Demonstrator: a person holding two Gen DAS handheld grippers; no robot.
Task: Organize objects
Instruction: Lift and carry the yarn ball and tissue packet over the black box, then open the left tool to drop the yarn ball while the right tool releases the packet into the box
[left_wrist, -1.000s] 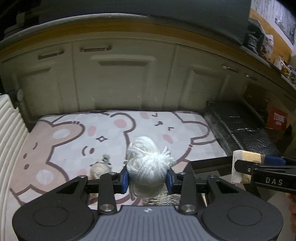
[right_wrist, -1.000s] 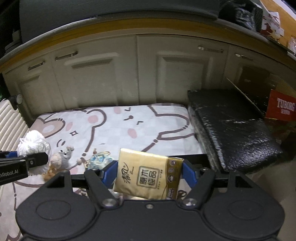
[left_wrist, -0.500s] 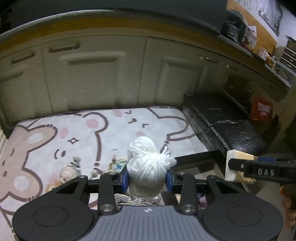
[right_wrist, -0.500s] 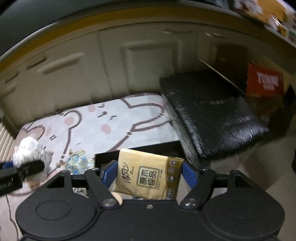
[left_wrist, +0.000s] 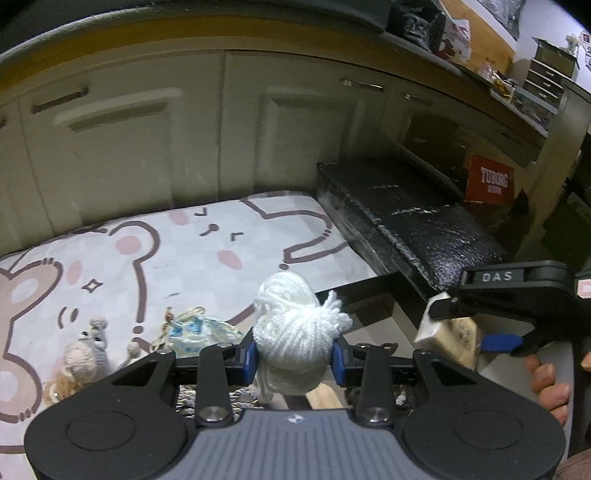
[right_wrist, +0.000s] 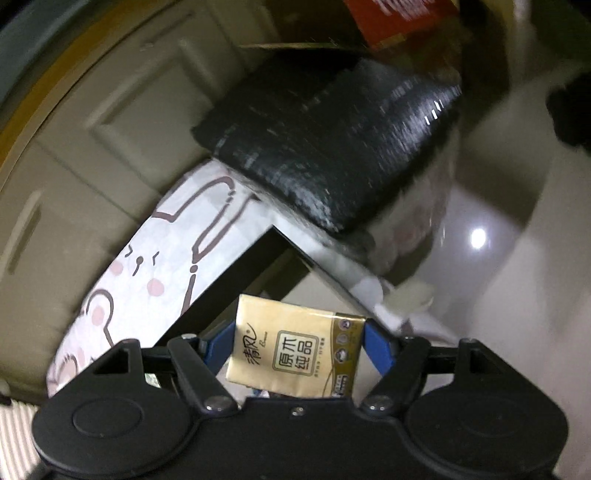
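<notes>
My left gripper (left_wrist: 293, 360) is shut on a white yarn ball (left_wrist: 295, 332), held above the near edge of the bear-print mat (left_wrist: 184, 258). My right gripper (right_wrist: 297, 350) is shut on a gold tissue pack (right_wrist: 295, 354); it also shows in the left wrist view (left_wrist: 458, 332), low at the right beside the left gripper. The right wrist view is tilted and blurred. A small knitted toy (left_wrist: 88, 354) and a blue patterned pouch (left_wrist: 199, 330) lie on the mat near its front edge.
A black wrapped block (left_wrist: 406, 221) lies right of the mat; it also shows in the right wrist view (right_wrist: 332, 140). Cream cabinet doors (left_wrist: 147, 147) stand behind. A black frame (left_wrist: 369, 291) runs along the mat's front. A red Tuborg box (left_wrist: 489, 184) stands at the far right.
Both grippers have swung to the right, each still holding its object. The right gripper has rolled, tilting its view, and now faces the black block and the floor.
</notes>
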